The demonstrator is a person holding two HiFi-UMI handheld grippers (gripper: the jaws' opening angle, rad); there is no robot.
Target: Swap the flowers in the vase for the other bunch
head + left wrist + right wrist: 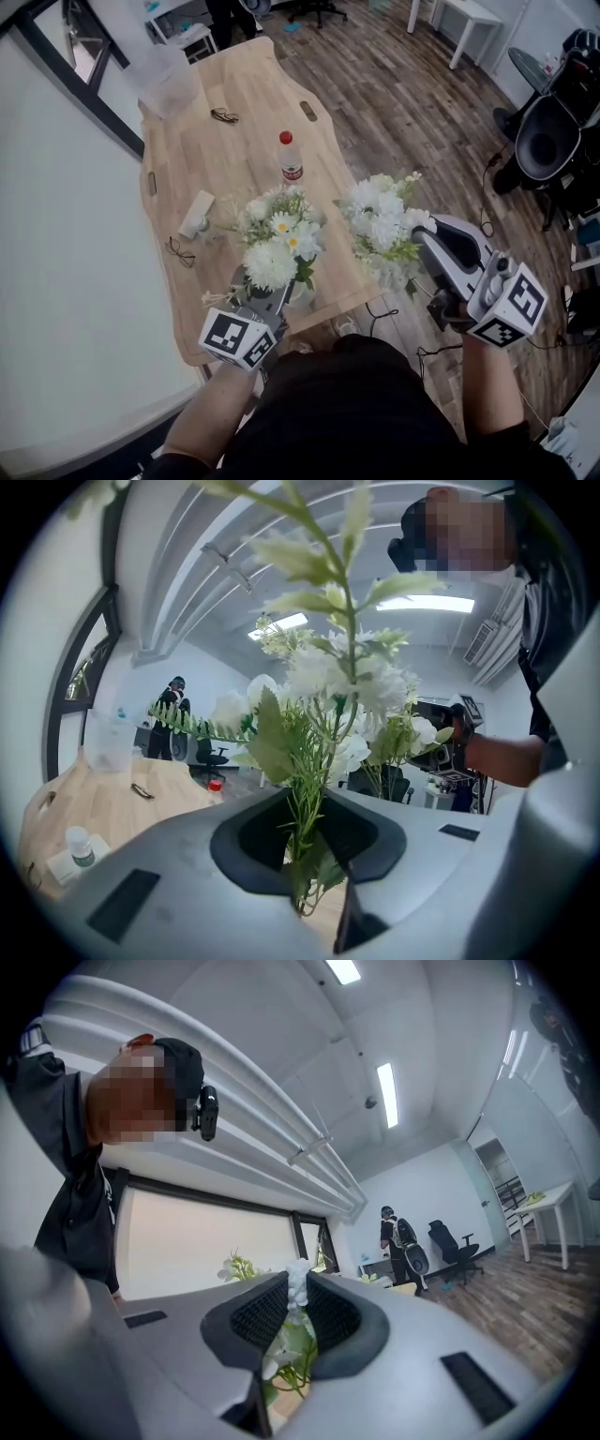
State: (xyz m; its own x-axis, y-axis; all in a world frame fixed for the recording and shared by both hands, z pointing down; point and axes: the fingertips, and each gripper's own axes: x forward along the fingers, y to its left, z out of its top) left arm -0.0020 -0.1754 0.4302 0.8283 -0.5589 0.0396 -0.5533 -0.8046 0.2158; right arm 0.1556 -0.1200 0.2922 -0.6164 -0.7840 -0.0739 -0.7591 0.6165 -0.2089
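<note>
Each gripper holds its own bunch of white artificial flowers. My left gripper (267, 302) (309, 860) is shut on the green stems of a bunch with daisies (277, 242) (323, 691), held upright over the near edge of the wooden table (234, 141). A clear vase (302, 292) seems to stand just under that bunch, mostly hidden by leaves. My right gripper (424, 242) (295, 1316) is shut on the second bunch (382, 228) (292, 1288), held beside the table's right edge, over the floor. The two bunches are apart.
On the table stand a red-capped bottle (291, 157), a white box (196, 215), two pairs of glasses (224, 116) (180, 251) and a clear plastic container (169, 80). A person (173, 714) stands at the far end of the room. Chairs (553, 141) are at the right.
</note>
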